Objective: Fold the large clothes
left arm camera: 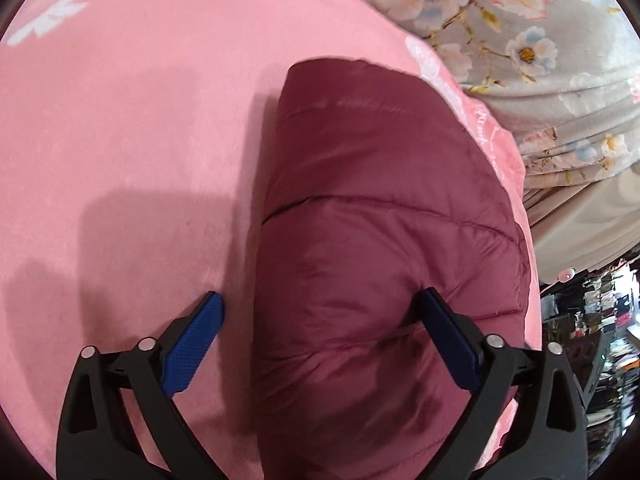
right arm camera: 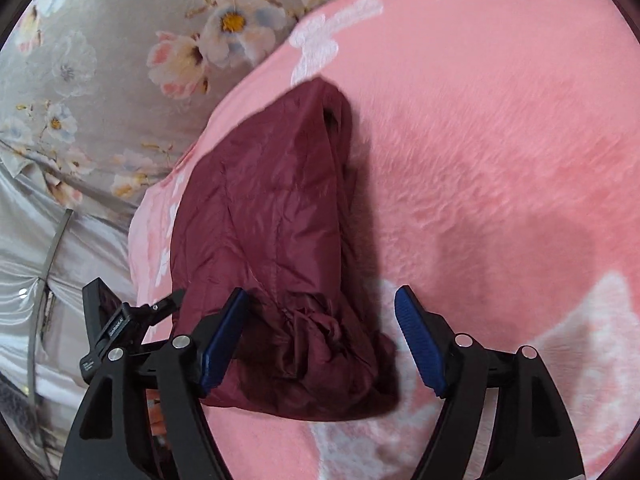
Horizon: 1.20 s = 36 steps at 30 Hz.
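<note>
A dark red quilted puffer jacket (left arm camera: 372, 240) lies folded into a thick bundle on a pink plush blanket (left arm camera: 120, 128). My left gripper (left arm camera: 322, 306) hangs over its near end, jaws wide apart; one blue pad (left arm camera: 444, 328) sits over the jacket, the other over the blanket. In the right wrist view the same jacket (right arm camera: 276, 208) stretches away, its crumpled near end between the wide-apart jaws of my right gripper (right arm camera: 320, 308). The pads do not press on the fabric.
A grey flowered quilt (left arm camera: 520, 40) is bunched past the blanket's edge, also seen as flowered quilt (right arm camera: 100, 60). Silvery satin bedding (right arm camera: 48, 272) hangs beside it. Cluttered shelves (left arm camera: 592, 340) show at the far right.
</note>
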{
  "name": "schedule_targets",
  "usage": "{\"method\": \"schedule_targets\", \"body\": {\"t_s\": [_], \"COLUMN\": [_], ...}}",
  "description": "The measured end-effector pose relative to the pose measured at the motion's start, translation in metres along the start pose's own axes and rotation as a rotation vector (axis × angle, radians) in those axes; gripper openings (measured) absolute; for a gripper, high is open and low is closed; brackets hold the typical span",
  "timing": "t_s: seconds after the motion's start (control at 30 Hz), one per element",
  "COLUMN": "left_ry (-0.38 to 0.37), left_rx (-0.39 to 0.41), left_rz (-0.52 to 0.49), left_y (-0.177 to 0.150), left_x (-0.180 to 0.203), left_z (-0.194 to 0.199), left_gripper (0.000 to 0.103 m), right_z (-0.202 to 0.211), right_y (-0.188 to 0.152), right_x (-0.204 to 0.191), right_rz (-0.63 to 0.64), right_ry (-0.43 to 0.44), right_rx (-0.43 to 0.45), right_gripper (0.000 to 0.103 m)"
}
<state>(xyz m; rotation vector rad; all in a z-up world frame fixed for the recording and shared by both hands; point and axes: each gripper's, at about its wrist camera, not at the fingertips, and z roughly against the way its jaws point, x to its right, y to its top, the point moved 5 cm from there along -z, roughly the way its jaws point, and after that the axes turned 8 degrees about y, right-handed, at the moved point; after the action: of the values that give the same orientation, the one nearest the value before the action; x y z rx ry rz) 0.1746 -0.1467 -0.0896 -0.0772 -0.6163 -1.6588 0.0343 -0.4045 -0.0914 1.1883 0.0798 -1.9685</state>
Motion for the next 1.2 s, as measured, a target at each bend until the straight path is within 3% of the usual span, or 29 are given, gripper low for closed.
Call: {"method": "schedule_targets", "body": {"t_s": [0.2, 0.27, 0.43, 0.53, 0.6, 0.7, 1.2], "left_ry": [0.019, 0.031, 0.092, 0.109, 0.109, 0.108, 0.018], "left_rx": [0.012, 0.023, 0.063, 0.085, 0.105, 0.139, 0.385], "left_rz": [-0.075, -0.094, -0.157, -0.198, -0.224, -0.266, -0.437], "left_y": [0.002, 0.002, 0.001, 0.001, 0.002, 0.002, -0.023], "left_x": [0.017, 0.024, 0.032, 0.036, 0.042, 0.052, 0.096], "left_z": [-0.006, -0.006, 0.0, 0.01, 0.022, 0.04, 0.163], "left_gripper": [0.097, 0.096, 0.085, 0.068, 0.056, 0.049, 0.041], "right_z": [-0.01, -0.014, -0.011, -0.003, 0.002, 0.015, 0.111], "right_y": [0.0, 0.0, -0.003, -0.006, -0.01, -0.018, -0.055], "right_x": [-0.003, -0.006, -0.014, -0.031, -0.04, -0.059, -0.139], "right_rz": [0.0, 0.0, 0.043, 0.097, 0.13, 0.203, 0.392], "right_ry": [0.04, 0.052, 0.03, -0.013, -0.042, -0.095, -0.131], "right_rx": [0.022, 0.018, 0.02, 0.047, 0.062, 0.093, 0.321], "right_gripper": [0.075, 0.07, 0.033, 0.022, 0.021, 0.02, 0.019]}}
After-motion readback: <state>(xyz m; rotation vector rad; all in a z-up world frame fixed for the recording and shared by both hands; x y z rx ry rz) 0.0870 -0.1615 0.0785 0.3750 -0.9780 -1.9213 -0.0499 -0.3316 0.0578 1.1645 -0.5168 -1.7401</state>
